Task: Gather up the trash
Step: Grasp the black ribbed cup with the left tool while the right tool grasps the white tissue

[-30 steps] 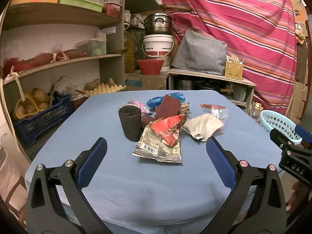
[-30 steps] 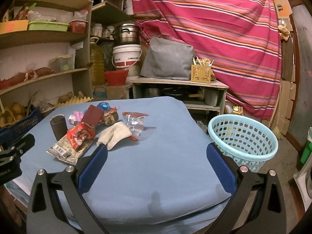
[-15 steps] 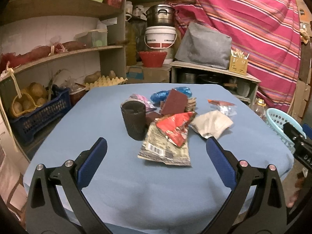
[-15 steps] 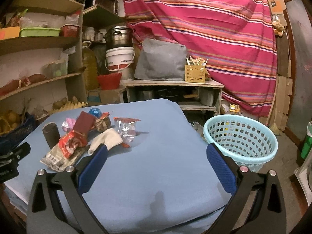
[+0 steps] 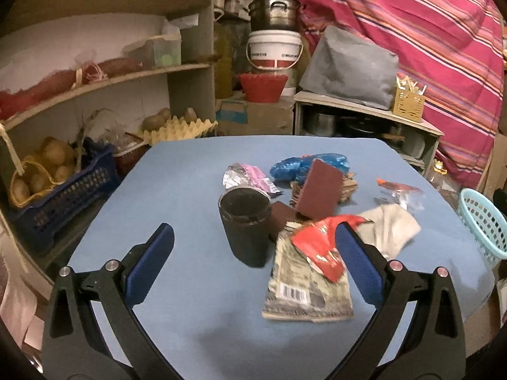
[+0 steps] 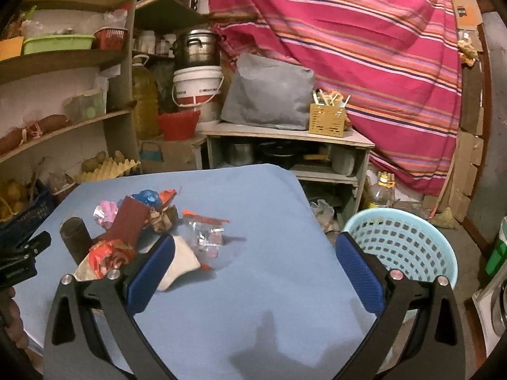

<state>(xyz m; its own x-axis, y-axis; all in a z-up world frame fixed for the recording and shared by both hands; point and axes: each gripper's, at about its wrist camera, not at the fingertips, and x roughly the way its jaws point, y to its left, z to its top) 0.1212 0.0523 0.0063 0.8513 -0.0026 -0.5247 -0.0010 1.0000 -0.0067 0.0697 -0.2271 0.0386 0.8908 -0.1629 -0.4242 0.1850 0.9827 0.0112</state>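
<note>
A pile of trash lies on the blue table point(image 5: 196, 164): a dark cup point(image 5: 245, 221) standing upright, a flat printed wrapper point(image 5: 304, 281), a red wrapper point(image 5: 320, 240), a maroon card point(image 5: 320, 190), a blue bag point(image 5: 301, 166), a pink foil wrapper point(image 5: 247, 177), a white napkin point(image 5: 393, 224) and a clear packet point(image 5: 399, 191). My left gripper point(image 5: 253, 250) is open and empty, with the cup between its fingers. My right gripper point(image 6: 253, 256) is open and empty above the table, right of the pile point(image 6: 133, 231). A light blue basket point(image 6: 402, 240) stands on the floor right of the table.
Shelves with potatoes, an egg tray point(image 5: 177, 128) and a blue crate point(image 5: 60, 196) stand to the left. A low cabinet point(image 6: 285, 145) with a grey bag, a white bucket point(image 6: 196, 88) and a pot stands behind the table. A striped cloth hangs behind.
My left gripper has moved forward toward the cup and the pile. My right gripper has moved a little forward and turned toward the basket side.
</note>
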